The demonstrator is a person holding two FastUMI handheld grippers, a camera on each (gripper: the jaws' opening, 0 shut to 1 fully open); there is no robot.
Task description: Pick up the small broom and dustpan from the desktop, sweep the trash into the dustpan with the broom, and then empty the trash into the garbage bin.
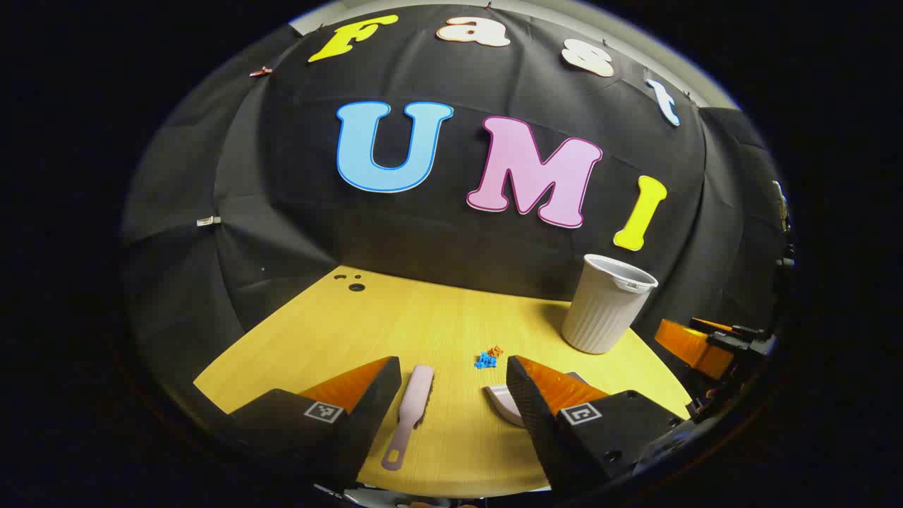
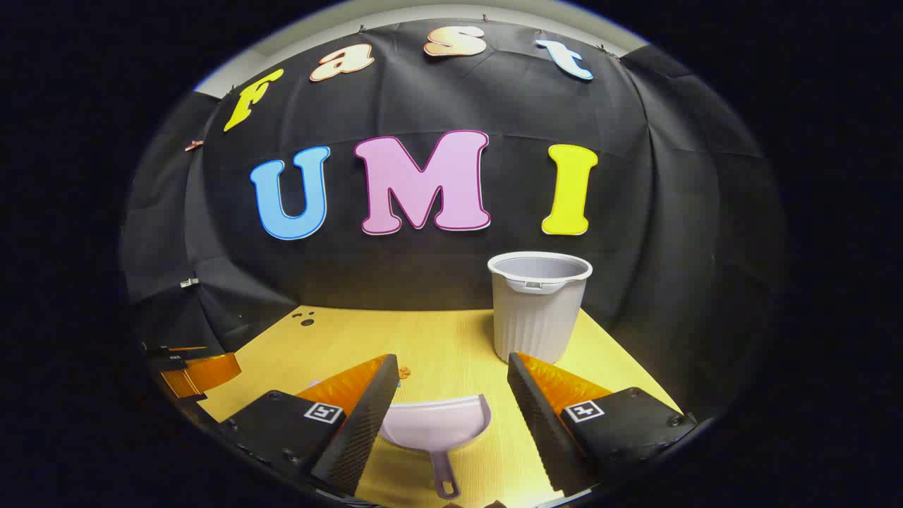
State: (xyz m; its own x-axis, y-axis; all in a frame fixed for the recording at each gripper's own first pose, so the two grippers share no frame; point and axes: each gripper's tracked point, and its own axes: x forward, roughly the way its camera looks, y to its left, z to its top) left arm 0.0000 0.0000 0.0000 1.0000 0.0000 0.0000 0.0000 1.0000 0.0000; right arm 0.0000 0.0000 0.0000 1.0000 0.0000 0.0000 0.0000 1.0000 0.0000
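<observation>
Both my grippers, left (image 1: pixel 451 395) and right (image 2: pixel 451 395), gaped empty low in their frames, broom (image 1: pixel 411 409) and dustpan (image 2: pixel 435 427) lying untouched between the fingers, trash (image 1: pixel 487 358) unswept mid-frame, bin (image 2: pixel 539 305) waiting upper right: everything remained.

Left gripper (image 1: pixel 451 395) fingers spread wide above the broom (image 1: pixel 411 411) on the desktop (image 1: pixel 423 317), touching nothing.

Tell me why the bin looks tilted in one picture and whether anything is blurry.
Left gripper view: the fisheye lens bends its edges, so the garbage bin leans; right gripper view: near the centre, it stands straight. Both are sharp, with the desktop evenly lit.
</observation>
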